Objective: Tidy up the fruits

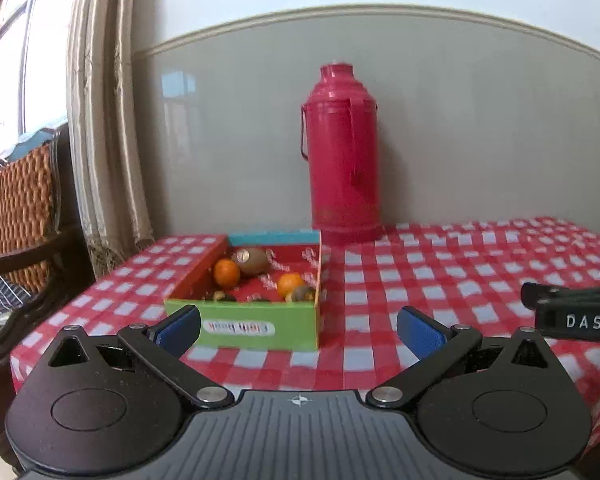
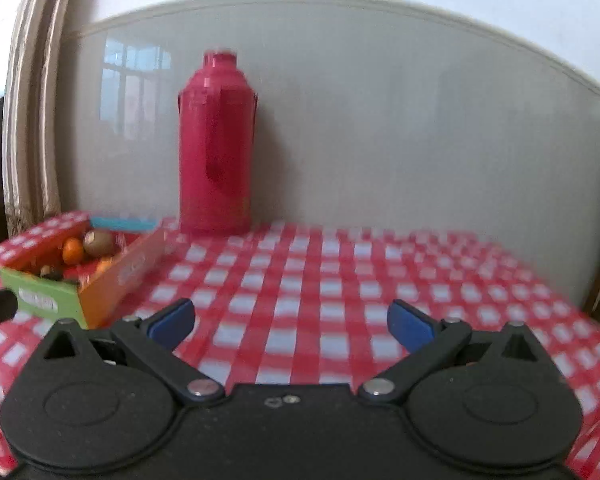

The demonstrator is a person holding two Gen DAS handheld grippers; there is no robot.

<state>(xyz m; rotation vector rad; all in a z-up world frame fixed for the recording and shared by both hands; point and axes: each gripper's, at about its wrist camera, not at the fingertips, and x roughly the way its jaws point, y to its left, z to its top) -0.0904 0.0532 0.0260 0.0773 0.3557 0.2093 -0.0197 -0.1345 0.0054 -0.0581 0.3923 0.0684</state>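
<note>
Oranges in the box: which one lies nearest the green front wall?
The right-hand orange; the other orange sits farther back, beside the kiwi.

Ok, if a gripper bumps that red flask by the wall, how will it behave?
The flask is tall on a narrow base, so a high push would likely tip it rather than slide it. The checked cloth under it may drag or bunch. Its shell looks smooth and glossy, probably slippery for the pads. Whether it is full cannot be seen, so its weight is uncertain.
</note>
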